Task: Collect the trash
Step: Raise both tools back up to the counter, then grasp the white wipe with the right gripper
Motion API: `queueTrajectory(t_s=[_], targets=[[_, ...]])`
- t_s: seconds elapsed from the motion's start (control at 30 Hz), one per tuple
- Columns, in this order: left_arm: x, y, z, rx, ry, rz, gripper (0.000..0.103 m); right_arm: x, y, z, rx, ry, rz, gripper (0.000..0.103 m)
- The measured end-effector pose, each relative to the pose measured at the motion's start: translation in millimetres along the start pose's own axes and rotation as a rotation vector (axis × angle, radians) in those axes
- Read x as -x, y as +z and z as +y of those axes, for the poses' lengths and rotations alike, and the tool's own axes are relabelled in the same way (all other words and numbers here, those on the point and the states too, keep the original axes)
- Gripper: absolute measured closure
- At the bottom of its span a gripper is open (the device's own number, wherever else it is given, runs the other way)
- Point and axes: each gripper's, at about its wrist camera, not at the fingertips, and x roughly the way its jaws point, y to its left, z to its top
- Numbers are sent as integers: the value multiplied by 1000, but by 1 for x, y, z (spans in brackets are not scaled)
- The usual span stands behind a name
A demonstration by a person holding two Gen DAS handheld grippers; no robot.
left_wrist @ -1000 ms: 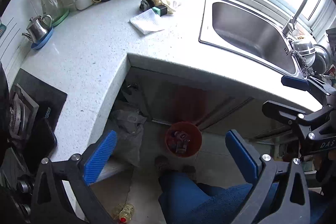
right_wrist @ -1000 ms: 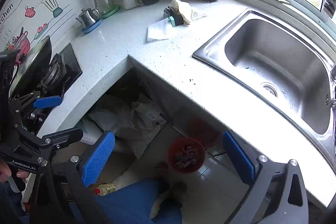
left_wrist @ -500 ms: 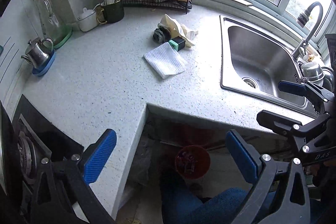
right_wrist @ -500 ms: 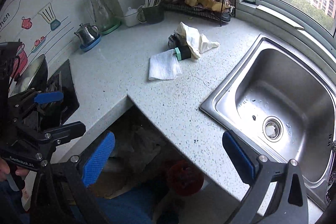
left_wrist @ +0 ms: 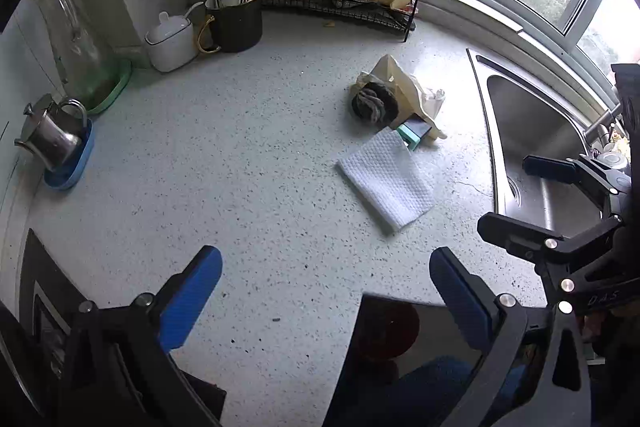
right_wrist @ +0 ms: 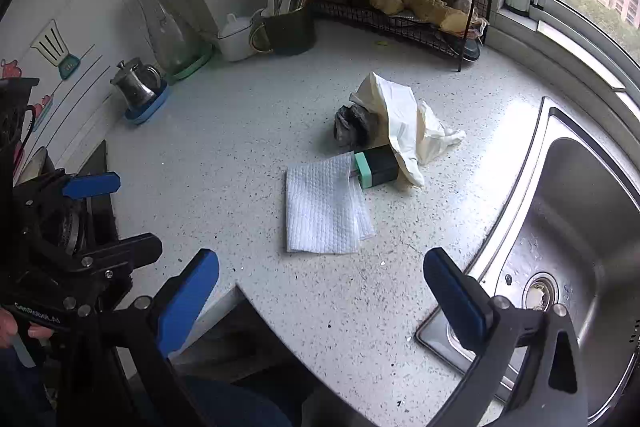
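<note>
my left gripper and right gripper both spread wide and empty, short of the white quilted paper towel, small green-capped black box touching its far edge

Left hand-held gripper jaws wide apart, empty; right hand-held gripper likewise, side by side
</note>
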Motion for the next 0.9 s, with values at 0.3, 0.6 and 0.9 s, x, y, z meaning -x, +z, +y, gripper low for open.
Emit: queueTrajectory(t_s=[0.3,0.6,0.9], targets=[[-50,18,34,-4,-4,94,0,-57,24,0,-7,-36,121,2],[-80,21,50,8,-28,163,0,-99,33,-5,-22,-39,211,6],[-87,21,67,33,-39,182,0,-116,38,8,28,-52,249,18]])
